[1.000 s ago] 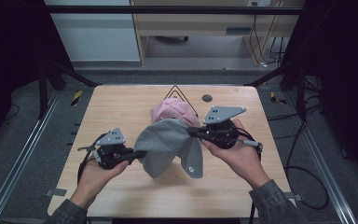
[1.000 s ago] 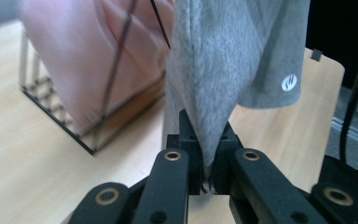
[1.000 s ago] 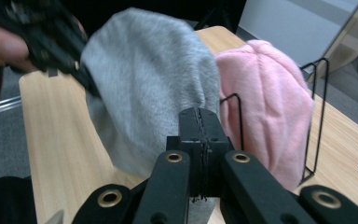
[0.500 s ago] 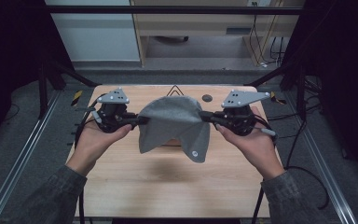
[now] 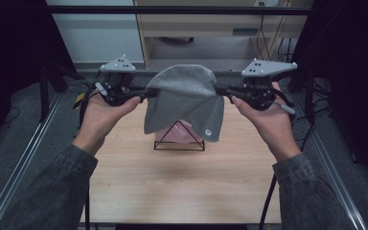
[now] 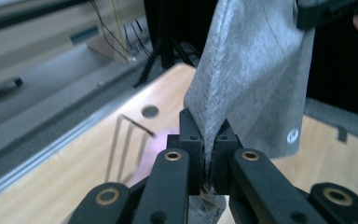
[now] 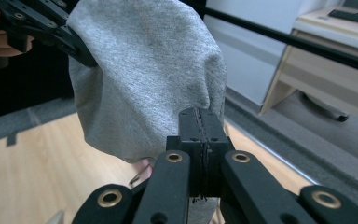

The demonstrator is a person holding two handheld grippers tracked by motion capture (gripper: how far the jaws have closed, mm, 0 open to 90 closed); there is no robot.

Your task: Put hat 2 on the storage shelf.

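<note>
Holding the grey beanie stretched in the air above the wooden table, I have the left gripper and right gripper each clamped on an opposite edge — thin bites. A tug could slip one, dropping it onto the wire stand and pink cloth.

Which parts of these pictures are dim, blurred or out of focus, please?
High view: dim overall, black at both sides, the grey cloth evenly lit. Left gripper view: the wire stand and pink cloth are smeared, the table soft. Right gripper view: jaws and cloth sharp, background shelving soft.
</note>
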